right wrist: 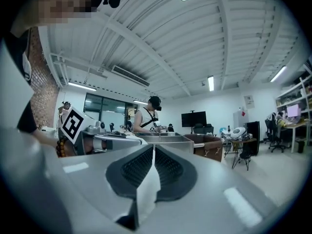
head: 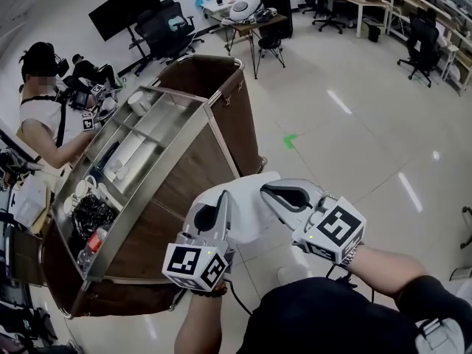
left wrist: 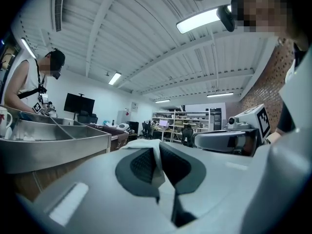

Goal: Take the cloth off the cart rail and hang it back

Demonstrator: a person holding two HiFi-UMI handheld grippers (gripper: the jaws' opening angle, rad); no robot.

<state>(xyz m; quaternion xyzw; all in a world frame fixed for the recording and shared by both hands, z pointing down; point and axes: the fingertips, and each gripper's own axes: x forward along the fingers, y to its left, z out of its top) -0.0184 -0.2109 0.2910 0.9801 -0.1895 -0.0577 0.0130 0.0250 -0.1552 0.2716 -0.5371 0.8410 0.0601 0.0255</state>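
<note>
The cloth (head: pixel 249 211) is a white, thin and soft piece of fabric. It is held in the air between the two grippers, just beside the near right corner of the cart (head: pixel 184 194) and above the floor (head: pixel 354 124). It does not touch the cart rail (head: pixel 221 144), so the taking off is judged to be done. The hanging back is not yet done. Between the grippers the cloth is spread loosely and falls in rounded folds.

The left gripper (head: pixel 221 211) is closed on one edge of the cloth. In the left gripper view a white fold is seen pinched between the dark pads (left wrist: pixel 141 165). The right gripper (head: pixel 286 195) is closed on the other edge in the same way. In the right gripper view a narrow white strip is seen running down between its pads (right wrist: pixel 168 167).

The shells of both grippers are of smooth, pale grey plastic with rounded shapes, and the pads are black with a fine grid texture.

The top of the cart is a long tray of brushed steel, divided into compartments. Its sides are flat brown panels that look like wood. The rail is a thin bright metal bar along the upper edge. The floor is pale and glossy.
</note>
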